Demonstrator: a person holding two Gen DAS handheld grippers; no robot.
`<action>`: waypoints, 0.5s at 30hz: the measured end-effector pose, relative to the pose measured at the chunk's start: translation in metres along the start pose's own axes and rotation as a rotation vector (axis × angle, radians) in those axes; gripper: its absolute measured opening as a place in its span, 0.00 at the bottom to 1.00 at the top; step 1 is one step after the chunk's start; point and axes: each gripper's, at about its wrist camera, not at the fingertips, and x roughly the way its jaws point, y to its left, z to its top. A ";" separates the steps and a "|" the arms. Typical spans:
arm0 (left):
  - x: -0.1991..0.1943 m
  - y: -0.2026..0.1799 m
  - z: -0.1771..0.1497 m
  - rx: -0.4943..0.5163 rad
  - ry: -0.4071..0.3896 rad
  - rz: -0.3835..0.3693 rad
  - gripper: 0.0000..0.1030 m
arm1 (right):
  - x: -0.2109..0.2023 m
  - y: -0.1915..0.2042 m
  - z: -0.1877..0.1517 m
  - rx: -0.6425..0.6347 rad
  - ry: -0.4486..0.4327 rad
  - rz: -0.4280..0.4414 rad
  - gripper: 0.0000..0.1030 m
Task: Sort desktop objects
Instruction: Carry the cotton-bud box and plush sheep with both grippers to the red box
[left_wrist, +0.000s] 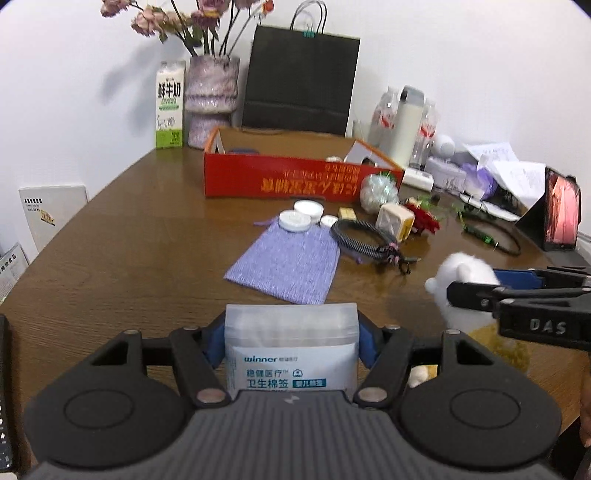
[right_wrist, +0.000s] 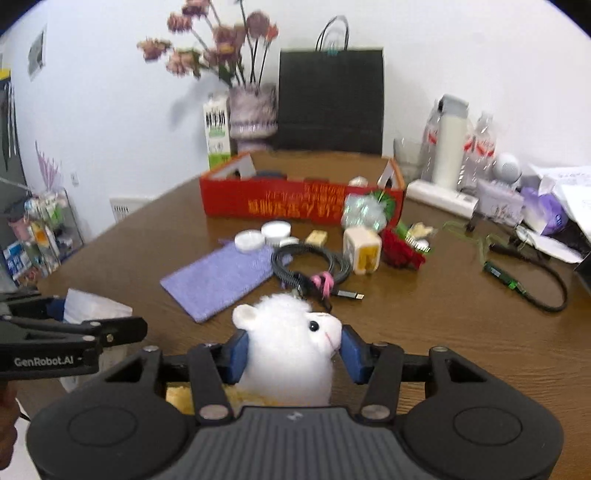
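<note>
My left gripper (left_wrist: 291, 343) is shut on a white packet of cotton swabs (left_wrist: 291, 365), which stands upright between the blue pads above the brown table (left_wrist: 129, 258). My right gripper (right_wrist: 293, 350) is shut on a white plush toy (right_wrist: 288, 332), with a blue pad pressed against each side of its head. From the left wrist view the plush toy (left_wrist: 465, 269) and the right gripper (left_wrist: 476, 284) show at the right. The red open box (left_wrist: 280, 181) stands farther back in the middle. Its inside is mostly hidden.
Between me and the box lie a purple pouch (left_wrist: 288, 262), white round lids (left_wrist: 295, 220), a coiled black cable (left_wrist: 362, 236), a white cube (left_wrist: 395, 219) and a red rose (left_wrist: 424, 219). A black paper bag (left_wrist: 301, 81), a vase (left_wrist: 210, 99), a milk carton (left_wrist: 170, 107) and bottles (left_wrist: 406, 125) line the back.
</note>
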 end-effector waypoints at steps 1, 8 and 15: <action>-0.003 0.000 0.000 0.000 -0.005 -0.002 0.64 | -0.005 0.000 0.000 0.004 -0.006 -0.003 0.49; -0.011 -0.002 0.016 0.000 -0.068 -0.001 0.64 | -0.022 -0.013 0.009 0.042 -0.063 -0.003 0.49; 0.035 -0.002 0.091 0.005 -0.137 0.011 0.64 | 0.026 -0.042 0.065 0.054 -0.084 -0.002 0.49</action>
